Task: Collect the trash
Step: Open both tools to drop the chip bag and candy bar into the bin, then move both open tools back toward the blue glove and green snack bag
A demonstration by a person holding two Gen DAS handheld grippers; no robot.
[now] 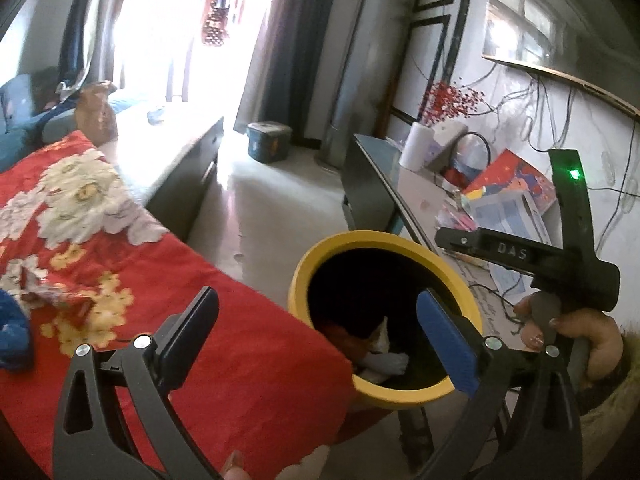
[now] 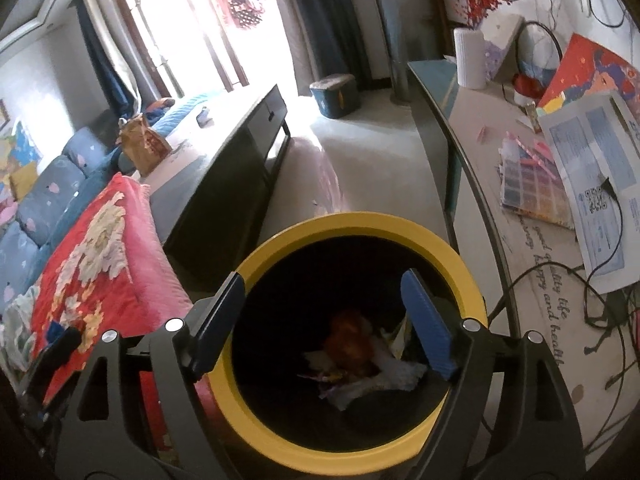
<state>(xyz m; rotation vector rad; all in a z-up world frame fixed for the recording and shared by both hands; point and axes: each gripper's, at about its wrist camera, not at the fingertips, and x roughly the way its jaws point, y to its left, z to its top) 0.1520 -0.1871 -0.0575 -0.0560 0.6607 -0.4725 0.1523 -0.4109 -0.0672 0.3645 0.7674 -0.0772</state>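
A yellow-rimmed bin (image 1: 400, 398) with a black inside stands between the red floral blanket (image 1: 180, 264) and the desk. It holds crumpled white and orange-red trash (image 1: 380, 354). My left gripper (image 1: 320, 340) is open and empty, over the blanket's edge and the bin's left rim. In the right wrist view my right gripper (image 2: 324, 324) is open and empty directly above the bin's (image 2: 280, 436) mouth, with the trash (image 2: 360, 356) below it. The right gripper's body and the hand on it show in the left wrist view (image 1: 560, 272). A crumpled wrapper (image 1: 44, 292) lies on the blanket at far left.
A cluttered desk (image 2: 532, 248) with papers, cables and a white roll (image 2: 472, 58) runs along the right. A dark low cabinet (image 2: 240, 160) stands behind the blanket, with a brown paper bag (image 2: 140, 144) on it. A blue box (image 2: 334, 94) sits on the floor by the curtains.
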